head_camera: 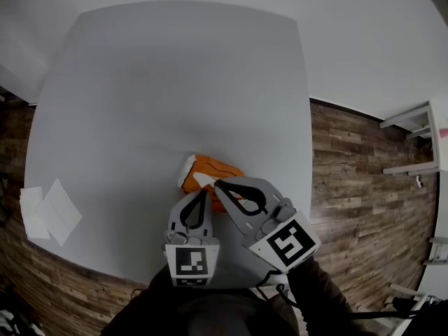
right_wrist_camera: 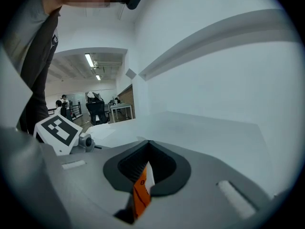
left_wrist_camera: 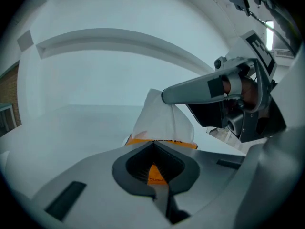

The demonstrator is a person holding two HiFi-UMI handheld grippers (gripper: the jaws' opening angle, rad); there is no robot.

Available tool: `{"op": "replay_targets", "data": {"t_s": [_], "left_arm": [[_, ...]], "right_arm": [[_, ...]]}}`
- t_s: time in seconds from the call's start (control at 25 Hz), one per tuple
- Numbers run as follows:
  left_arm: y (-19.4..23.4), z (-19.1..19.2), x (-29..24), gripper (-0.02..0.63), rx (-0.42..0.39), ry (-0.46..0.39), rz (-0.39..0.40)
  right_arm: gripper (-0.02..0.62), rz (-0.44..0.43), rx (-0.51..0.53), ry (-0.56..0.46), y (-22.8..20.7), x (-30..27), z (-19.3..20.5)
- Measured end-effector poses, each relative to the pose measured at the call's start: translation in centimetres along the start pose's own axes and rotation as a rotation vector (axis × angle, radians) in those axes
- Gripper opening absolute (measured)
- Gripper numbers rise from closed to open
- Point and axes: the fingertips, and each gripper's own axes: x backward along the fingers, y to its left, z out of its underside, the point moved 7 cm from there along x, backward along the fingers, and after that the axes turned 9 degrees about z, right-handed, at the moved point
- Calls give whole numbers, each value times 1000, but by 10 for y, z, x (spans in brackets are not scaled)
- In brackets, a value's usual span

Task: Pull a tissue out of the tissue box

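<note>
Two grippers show at the lower middle of the head view: one left gripper (head_camera: 204, 192) and one right gripper (head_camera: 218, 183). There is one bench (head_camera: 168, 82), and on it one orange tissue box (head_camera: 210, 168) with one tissue (left_wrist_camera: 159, 116) standing out of its top. At the bench's left edge lie at least two white sheets of paper (head_camera: 56, 205); the exact count cannot be told. One white side table (head_camera: 420, 138) stands at the right edge. One office chair (right_wrist_camera: 96, 109) shows at the left of the right gripper view.

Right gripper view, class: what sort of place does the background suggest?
Probably an open office or lab: an office chair, desks and ceiling strip lights behind the white table.
</note>
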Motion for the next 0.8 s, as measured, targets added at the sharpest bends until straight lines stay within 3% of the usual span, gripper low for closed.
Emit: {"op": "replay_targets", "data": {"t_s": [0.52, 0.8], "left_arm": [[-2, 17, -14, 0, -3, 63, 5], [-1, 19, -16, 0, -2, 57, -5]], "right_arm": [[2, -3, -38, -67, -1, 16, -21], [2, -9, -36, -93, 2, 29, -36]]}}
